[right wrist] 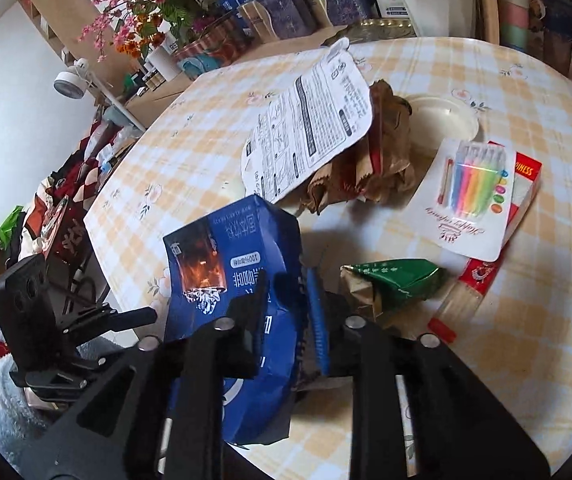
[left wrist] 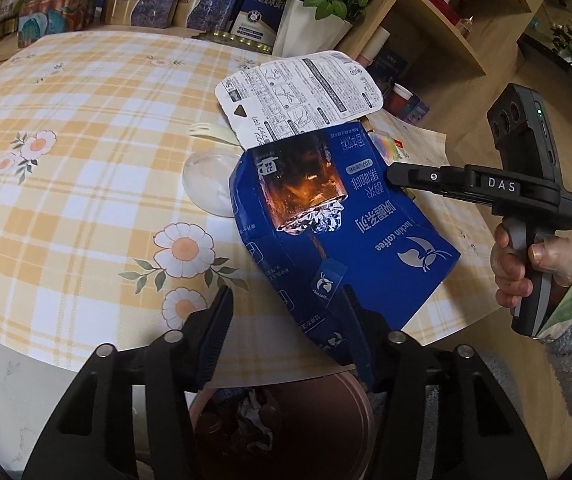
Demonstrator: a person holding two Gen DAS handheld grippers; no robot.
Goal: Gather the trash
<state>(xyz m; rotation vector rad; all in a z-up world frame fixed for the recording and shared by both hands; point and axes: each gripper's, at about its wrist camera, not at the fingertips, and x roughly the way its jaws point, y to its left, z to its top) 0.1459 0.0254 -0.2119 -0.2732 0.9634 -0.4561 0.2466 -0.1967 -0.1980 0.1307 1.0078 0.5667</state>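
Blue coffee box [right wrist: 242,280] is clamped in the right hand-held gripper [right wrist: 286,300]; the left hand-held gripper [left wrist: 286,312] stands apart beside it.

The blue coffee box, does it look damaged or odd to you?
Yes. The blue coffee box is flattened and creased, its white printed flap torn open and sticking up. It hangs past the table edge, above the brown bin, with the right gripper around it.

Checked table [right wrist: 465,360] carries crumpled brown bag [right wrist: 369,168], candle pack [right wrist: 475,196], green wrapper [right wrist: 401,280].
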